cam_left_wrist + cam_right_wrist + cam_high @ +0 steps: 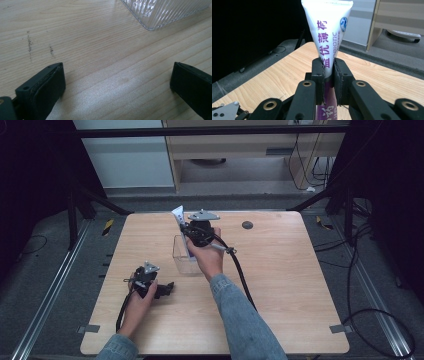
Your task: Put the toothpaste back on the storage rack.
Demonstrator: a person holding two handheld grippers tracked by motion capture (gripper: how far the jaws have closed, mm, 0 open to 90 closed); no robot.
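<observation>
Gripping the white tube [328, 37] upright, your right gripper [186, 231] hovers directly over the clear box [183, 254] — tail up, long axis vertical; your left gripper [167, 289] rests open beside it.

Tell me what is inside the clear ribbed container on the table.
In the high view the clear container looks empty; the right hand covers its right side. The right gripper holds a white and purple tube above it, not inside.
</observation>
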